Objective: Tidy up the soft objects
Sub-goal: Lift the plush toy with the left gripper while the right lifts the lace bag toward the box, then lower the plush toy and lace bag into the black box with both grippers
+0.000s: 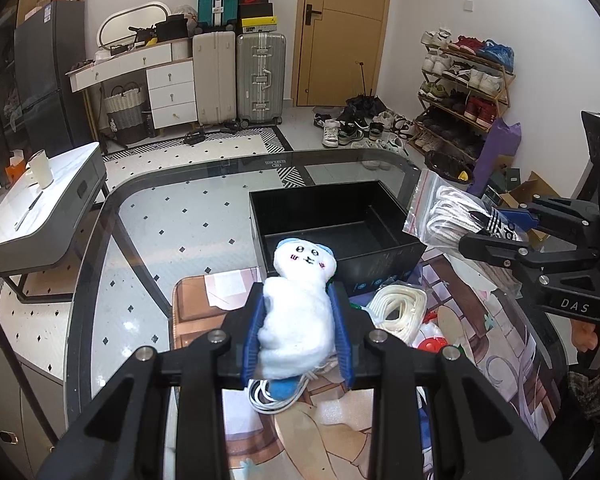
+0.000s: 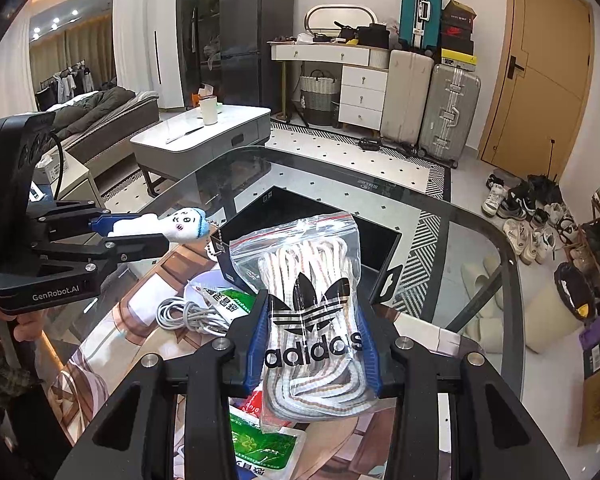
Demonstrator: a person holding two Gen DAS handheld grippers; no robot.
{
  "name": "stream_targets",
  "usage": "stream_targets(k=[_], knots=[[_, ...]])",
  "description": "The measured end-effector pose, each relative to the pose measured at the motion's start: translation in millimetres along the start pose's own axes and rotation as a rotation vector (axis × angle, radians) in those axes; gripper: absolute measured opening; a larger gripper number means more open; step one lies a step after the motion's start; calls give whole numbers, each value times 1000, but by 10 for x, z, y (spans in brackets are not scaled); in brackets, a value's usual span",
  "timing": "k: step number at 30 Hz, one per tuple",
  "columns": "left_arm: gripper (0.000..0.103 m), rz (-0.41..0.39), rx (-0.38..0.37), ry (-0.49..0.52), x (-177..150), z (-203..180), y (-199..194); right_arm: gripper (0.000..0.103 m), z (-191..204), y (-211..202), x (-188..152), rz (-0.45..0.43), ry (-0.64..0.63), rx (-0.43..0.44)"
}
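Note:
My left gripper [image 1: 299,300] is shut on a white plush toy [image 1: 298,312] with a blue cap and holds it above the table, just short of the black box [image 1: 384,268]. It also shows in the right wrist view [image 2: 164,226], with a ball chain hanging from it. My right gripper [image 2: 312,308] is shut on a clear zip bag of white laces [image 2: 312,280] with an Adidas logo, held up beside the box [image 2: 380,240]. In the left wrist view that bag [image 1: 444,212] hangs at the box's right edge.
On the glass table [image 1: 148,216] lie a printed mat [image 1: 332,432], a bundle of white laces [image 1: 400,312], a grey cable coil [image 2: 188,314] and green-printed packets [image 2: 260,444]. A grey side table [image 2: 204,136] stands to the left. Shoes [image 1: 356,128] lie on the floor beyond.

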State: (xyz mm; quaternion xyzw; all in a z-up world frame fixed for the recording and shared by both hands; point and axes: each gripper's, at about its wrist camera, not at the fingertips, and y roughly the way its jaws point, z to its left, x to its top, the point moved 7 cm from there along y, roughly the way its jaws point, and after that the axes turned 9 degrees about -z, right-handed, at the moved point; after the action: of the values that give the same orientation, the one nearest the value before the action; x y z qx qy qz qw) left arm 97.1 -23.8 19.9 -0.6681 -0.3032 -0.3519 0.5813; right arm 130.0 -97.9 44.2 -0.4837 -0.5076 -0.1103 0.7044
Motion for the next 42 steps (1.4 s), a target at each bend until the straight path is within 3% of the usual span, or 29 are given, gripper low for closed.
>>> stream_targets(k=[19, 42], knots=[[30, -32, 7, 21, 330, 142, 178, 40, -131, 194, 329, -23, 13, -6], [30, -29, -3, 17, 587, 224, 720, 40, -320, 675, 524, -1, 66, 2]])
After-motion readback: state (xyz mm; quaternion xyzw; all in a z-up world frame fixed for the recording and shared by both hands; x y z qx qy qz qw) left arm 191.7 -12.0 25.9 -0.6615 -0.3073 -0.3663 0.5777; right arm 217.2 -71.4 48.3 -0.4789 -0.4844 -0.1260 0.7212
